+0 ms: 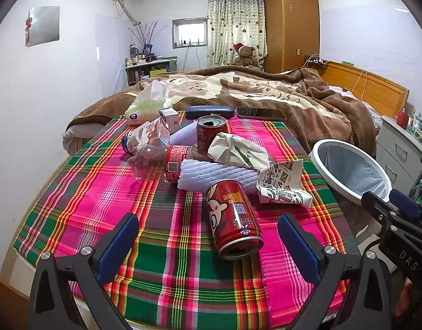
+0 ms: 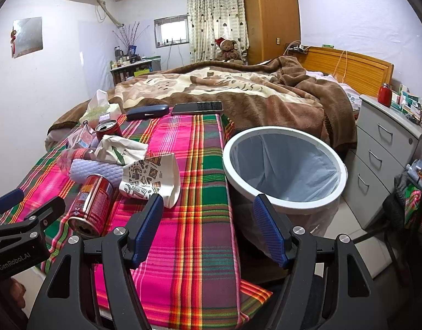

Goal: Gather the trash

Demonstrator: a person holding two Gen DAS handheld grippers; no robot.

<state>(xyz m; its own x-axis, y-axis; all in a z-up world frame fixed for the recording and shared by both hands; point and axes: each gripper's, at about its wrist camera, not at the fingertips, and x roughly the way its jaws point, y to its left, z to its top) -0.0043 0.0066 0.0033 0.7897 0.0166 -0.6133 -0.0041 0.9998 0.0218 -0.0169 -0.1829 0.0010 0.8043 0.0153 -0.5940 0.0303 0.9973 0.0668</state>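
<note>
Bedroom, plaid cloth (image 1: 167, 247) over bed end. Left gripper (image 1: 208, 243) jaws wide apart, empty, straddling tipped red can (image 1: 233, 217). Right gripper (image 2: 208, 224) jaws apart, empty, over cloth edge. Beyond: foam sleeve (image 1: 216, 172), printed wrapper (image 1: 283, 184), plastic bottle (image 1: 161, 159), upright can (image 1: 209, 132). Lined bin (image 2: 283, 167) beside bed.

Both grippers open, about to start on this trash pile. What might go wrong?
The lying red can is on its side with an open end, so it may roll or drip. The phone and dark case sit just behind the pile; don't bin them. The bin stands off the cloth's edge, so drops could miss.
</note>
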